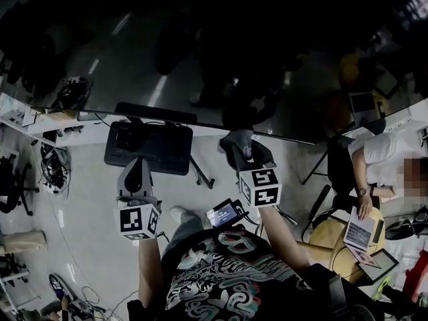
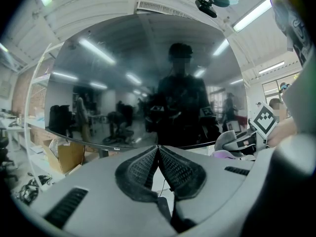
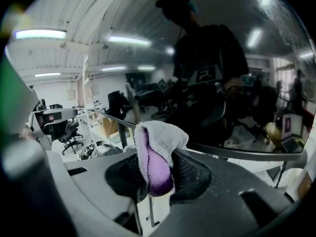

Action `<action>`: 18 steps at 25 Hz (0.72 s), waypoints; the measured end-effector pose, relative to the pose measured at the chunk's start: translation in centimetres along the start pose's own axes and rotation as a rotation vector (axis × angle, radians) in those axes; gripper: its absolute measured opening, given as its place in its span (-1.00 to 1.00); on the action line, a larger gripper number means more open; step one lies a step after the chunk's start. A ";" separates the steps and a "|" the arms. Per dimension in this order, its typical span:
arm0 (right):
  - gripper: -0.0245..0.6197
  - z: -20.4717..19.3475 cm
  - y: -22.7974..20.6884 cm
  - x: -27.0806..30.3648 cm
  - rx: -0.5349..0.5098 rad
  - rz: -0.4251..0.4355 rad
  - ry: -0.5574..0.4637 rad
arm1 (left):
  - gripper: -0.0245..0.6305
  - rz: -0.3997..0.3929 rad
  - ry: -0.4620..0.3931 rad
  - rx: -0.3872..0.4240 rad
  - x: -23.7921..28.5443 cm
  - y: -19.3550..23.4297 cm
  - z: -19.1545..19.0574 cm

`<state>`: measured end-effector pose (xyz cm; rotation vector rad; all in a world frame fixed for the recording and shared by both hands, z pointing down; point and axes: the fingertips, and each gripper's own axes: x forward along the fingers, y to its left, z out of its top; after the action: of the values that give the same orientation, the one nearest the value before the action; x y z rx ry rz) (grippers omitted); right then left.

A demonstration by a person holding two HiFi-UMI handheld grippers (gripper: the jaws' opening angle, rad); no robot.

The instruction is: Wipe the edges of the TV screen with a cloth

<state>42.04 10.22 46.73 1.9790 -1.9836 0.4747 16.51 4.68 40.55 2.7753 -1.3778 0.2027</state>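
The right gripper has its jaws closed on a folded cloth, white outside and purple inside, and the fold stands out beyond the jaw tips. In the head view this cloth is at the bottom edge of the big dark TV screen, a little right of the middle. Whether it really touches the frame I cannot tell. The left gripper has its jaws closed together on nothing and is nearer to the person, below the left part of the screen and apart from it. To do the wiping well, I think only the soft fold should meet the frame. The hard jaws should stay off the glass, the pressure should be light and even, and the cloth should follow the edge line in one long pass to the corner and then turn up the side. The grip must be firm so the cloth does not slip out. For writing, there is a small light label on the bottom frame, too small to read with certainty. The marker cubes carry only black and white square patterns, no words.
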 end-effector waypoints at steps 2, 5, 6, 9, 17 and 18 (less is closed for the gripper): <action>-0.49 0.2 0.5 0.4 -0.002 0.003 0.003 | -0.87 -0.002 -0.001 -0.002 0.1 0.5 0.0; -0.49 0.4 1.4 1.1 -0.009 0.007 0.007 | -0.87 -0.004 0.002 -0.007 0.4 1.4 -0.2; -0.49 0.5 1.6 1.2 -0.011 0.008 0.009 | -0.87 -0.005 0.004 -0.008 0.4 1.6 -0.3; -0.49 0.7 1.9 1.4 -0.015 0.008 0.010 | -0.87 -0.008 0.009 -0.008 0.6 1.9 -0.3; -0.49 0.9 2.5 1.6 -0.022 0.019 0.014 | -0.87 -0.006 0.003 -0.013 0.8 2.3 0.0; -0.49 1.0 2.7 1.7 -0.023 0.021 0.015 | -0.87 -0.005 0.003 -0.014 0.9 2.4 -0.1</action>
<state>39.35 8.24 46.54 1.9368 -1.9934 0.4679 15.09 2.55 40.68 2.7656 -1.3663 0.1967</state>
